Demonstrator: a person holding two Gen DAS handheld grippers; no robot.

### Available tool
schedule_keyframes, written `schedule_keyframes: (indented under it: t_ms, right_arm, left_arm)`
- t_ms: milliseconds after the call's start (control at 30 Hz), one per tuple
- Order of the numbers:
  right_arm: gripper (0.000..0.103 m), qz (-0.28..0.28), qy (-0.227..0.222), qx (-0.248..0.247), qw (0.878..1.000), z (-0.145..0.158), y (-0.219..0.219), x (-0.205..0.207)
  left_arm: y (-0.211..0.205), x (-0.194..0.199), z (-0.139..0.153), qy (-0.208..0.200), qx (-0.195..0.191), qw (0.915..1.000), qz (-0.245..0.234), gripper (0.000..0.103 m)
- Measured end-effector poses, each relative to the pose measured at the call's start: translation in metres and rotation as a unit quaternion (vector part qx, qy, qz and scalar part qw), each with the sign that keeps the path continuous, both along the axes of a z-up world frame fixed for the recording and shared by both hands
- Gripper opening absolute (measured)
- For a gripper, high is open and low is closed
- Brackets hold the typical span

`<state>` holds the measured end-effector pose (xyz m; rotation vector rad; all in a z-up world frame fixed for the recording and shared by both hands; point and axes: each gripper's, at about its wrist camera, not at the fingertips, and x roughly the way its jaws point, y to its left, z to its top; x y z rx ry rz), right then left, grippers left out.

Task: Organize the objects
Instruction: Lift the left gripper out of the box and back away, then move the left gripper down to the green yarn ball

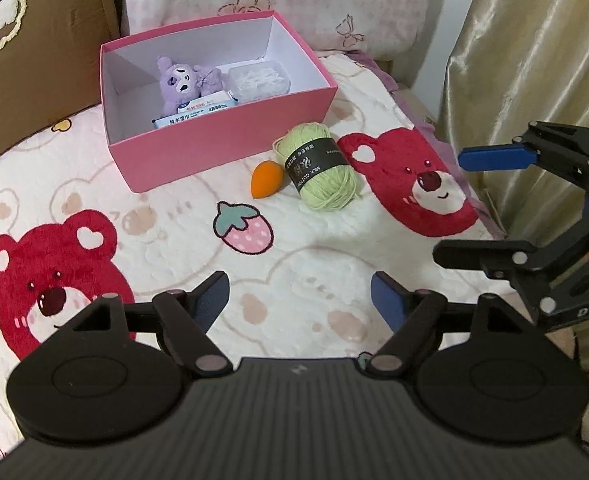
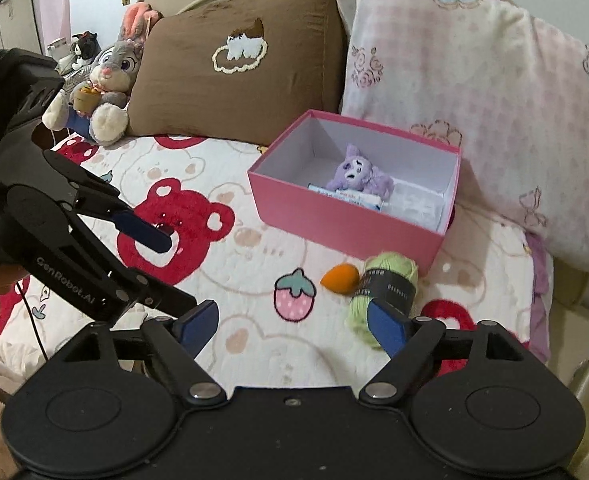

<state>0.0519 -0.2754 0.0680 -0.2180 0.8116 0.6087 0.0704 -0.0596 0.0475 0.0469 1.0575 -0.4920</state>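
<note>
Both hand-held grippers, left point(image 1: 300, 300) and right point(image 2: 292, 322), gape empty; yarn point(image 1: 320, 166) band reads "MILK COTTON".

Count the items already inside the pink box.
3 in the pink box: a purple plush in the middle, a wet-wipes pack in front of it, a clear plastic case beside them. Anything underneath may be hidden.
</note>
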Motion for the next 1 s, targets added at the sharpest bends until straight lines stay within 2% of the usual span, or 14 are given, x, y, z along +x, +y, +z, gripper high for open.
schedule_keyframes:
  t_ms: [67, 200, 400, 533, 633, 733, 833, 1000]
  right_arm:
    - [0.087, -0.007, 0.003, 0.011, 1.0, -0.006, -0.004, 0.0]
    - [0.091, -0.026, 0.004, 0.048, 0.999, -0.018, -0.013, 0.003]
    - [0.091, -0.063, 0.003, 0.061, 0.996, -0.038, -0.023, 0.024]
    - [0.091, -0.076, -0.009, 0.071, 0.995, -0.056, -0.037, 0.043]
    - [0.091, -0.076, -0.02, 0.064, 0.995, -0.071, -0.038, 0.058]
    - [0.091, -0.046, -0.023, 0.043, 0.998, -0.085, -0.03, 0.067]
    - [0.091, -0.035, -0.044, 0.01, 0.998, -0.099, -0.021, 0.07]
    - [0.091, -0.053, -0.071, 0.038, 0.995, -0.123, -0.022, 0.074]
  left_arm:
    - [-0.003, 0.001, -0.005, -0.006, 0.002, 1.0, 0.0, 0.079]
    - [-0.007, 0.006, -0.019, -0.023, -0.018, 0.9993, 0.021, 0.083]
    - [-0.021, 0.029, -0.044, -0.021, -0.053, 0.997, 0.051, 0.084]
    - [-0.03, 0.05, -0.063, -0.04, -0.03, 0.9969, 0.061, 0.086]
    - [-0.035, 0.064, -0.078, -0.04, -0.038, 0.9963, 0.066, 0.085]
    - [-0.038, 0.075, -0.089, -0.042, -0.056, 0.9948, 0.073, 0.085]
    - [-0.041, 0.083, -0.097, -0.037, -0.09, 0.9916, 0.085, 0.084]
    - [-0.048, 0.095, -0.109, -0.03, -0.154, 0.9829, 0.097, 0.084]
